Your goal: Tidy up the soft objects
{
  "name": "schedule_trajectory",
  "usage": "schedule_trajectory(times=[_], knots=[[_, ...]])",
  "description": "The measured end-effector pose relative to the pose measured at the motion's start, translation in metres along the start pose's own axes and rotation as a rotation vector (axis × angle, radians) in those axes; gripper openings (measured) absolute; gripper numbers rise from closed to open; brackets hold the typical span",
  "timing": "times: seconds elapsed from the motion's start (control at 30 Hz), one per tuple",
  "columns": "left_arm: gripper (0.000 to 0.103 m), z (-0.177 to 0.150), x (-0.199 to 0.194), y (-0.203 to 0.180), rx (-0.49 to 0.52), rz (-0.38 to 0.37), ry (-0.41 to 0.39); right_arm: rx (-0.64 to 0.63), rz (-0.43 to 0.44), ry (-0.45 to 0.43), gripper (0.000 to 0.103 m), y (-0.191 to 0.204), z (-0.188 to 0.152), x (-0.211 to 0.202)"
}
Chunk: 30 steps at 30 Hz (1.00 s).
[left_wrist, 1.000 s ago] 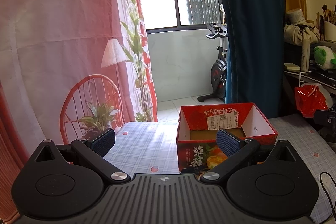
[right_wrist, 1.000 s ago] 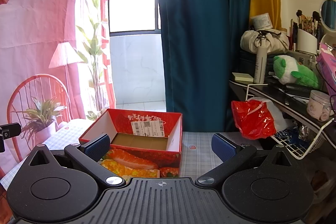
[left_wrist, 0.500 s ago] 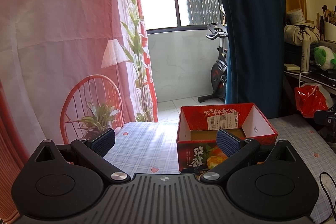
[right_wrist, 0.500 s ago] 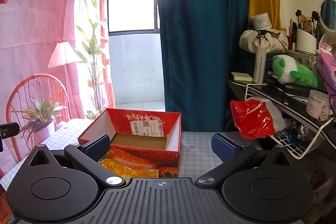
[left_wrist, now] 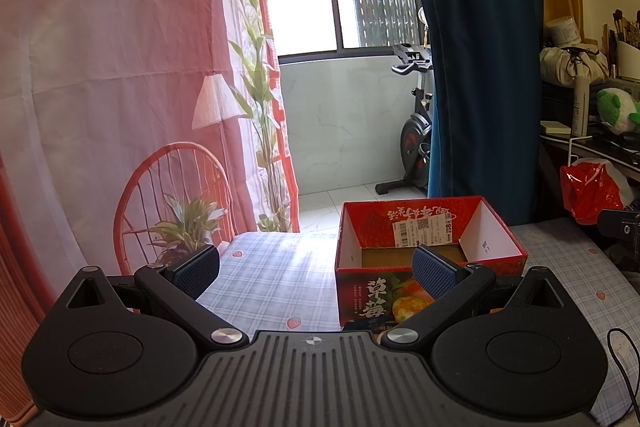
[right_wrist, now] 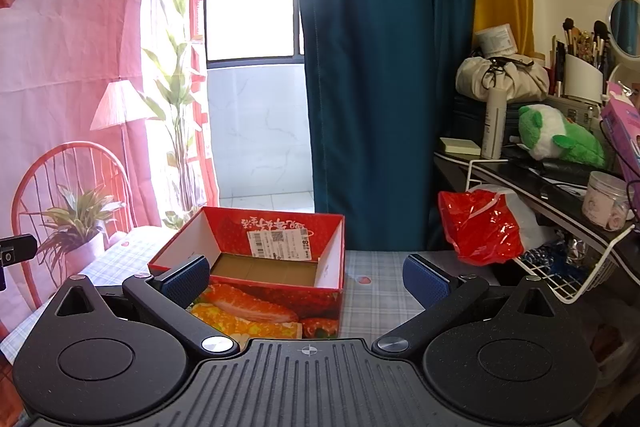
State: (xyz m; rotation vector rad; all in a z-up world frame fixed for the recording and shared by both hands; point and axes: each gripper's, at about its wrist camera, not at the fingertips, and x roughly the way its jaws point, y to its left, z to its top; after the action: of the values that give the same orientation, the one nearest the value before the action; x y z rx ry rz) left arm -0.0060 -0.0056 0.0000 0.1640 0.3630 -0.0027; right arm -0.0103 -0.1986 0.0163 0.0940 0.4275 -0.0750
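Note:
A red open-topped cardboard box (left_wrist: 430, 227) (right_wrist: 280, 235) with strawberry print stands on the checked tablecloth (left_wrist: 272, 279) and looks empty inside. My left gripper (left_wrist: 316, 267) is open and empty, held just before the box, its right finger over the box's front wall. My right gripper (right_wrist: 306, 279) is open and empty, near the box's front right corner. A green and white plush toy (right_wrist: 560, 139) (left_wrist: 618, 109) lies on the shelf at the right, far from both grippers.
A red plastic bag (right_wrist: 480, 227) hangs off a white wire rack (right_wrist: 576, 279) at the right. The shelf holds a spray bottle (right_wrist: 494, 119), a cloth bundle (right_wrist: 500, 77) and a jar (right_wrist: 606, 199). A blue curtain (right_wrist: 372, 67) hangs behind the table.
The right wrist view has shifted slightly to the right. The left gripper has barely moved. Both grippers stay open.

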Motion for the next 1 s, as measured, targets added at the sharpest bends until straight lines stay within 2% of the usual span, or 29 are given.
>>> schedule_trajectory(times=[0.57, 1.0], knots=[[0.103, 0.0003, 0.0, -0.0002, -0.001, -0.001, 0.001, -0.001, -0.004, 0.0, 0.103, 0.0, 0.0, 0.0004], [0.103, 0.002, 0.0072, 0.0038, -0.017, -0.017, 0.034, 0.004, -0.002, 0.001, 0.103, 0.0002, -0.0018, 0.0002]])
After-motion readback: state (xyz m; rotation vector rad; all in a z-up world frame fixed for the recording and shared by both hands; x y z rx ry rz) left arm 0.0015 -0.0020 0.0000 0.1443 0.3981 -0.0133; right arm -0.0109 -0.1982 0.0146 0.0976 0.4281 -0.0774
